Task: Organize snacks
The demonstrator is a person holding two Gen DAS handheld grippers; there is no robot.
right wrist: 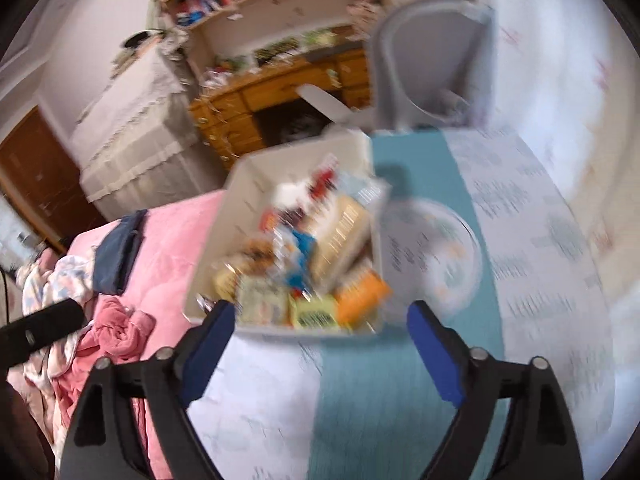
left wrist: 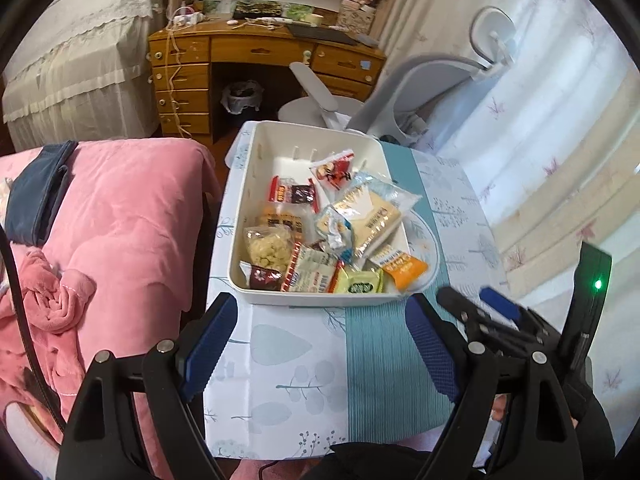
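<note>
1. Pink blanket (left wrist: 120, 216) on the bed at 9 o'clock in the left wrist view, a dark blue pouch (left wrist: 38, 192) lying on it. No snacks there that I can make out.
2. Left hand-held gripper (left wrist: 320, 344): jaws wide apart, nothing between them, poised over the patterned cloth of the desk (left wrist: 292, 380) just short of the near wall of the bin.
3. White bin (left wrist: 256, 160) at centre, on the desk. It holds the snack packets (left wrist: 320, 232) in a loose heap: a clear bag of pale puffs at its 8 o'clock, a green packet at 6 o'clock, an orange packet (left wrist: 404, 270) at 5 o'clock hanging over the rim.
4. A plate (left wrist: 432, 248) sits just beside the bin at 3 o'clock; it looks bare, though the orange packet overlaps its edge.
5. Right hand-held gripper (right wrist: 320, 344): jaws spread, empty. Its view is blurred; the bin lies at 12 o'clock of the fingertips.
6. Step in hand, by my reading: between picks, with no packet held.
7. Next move likely calls for choosing one packet, the overhanging orange one being easiest, lowering a gripper over it and closing lightly on the crinkly wrapper.
</note>
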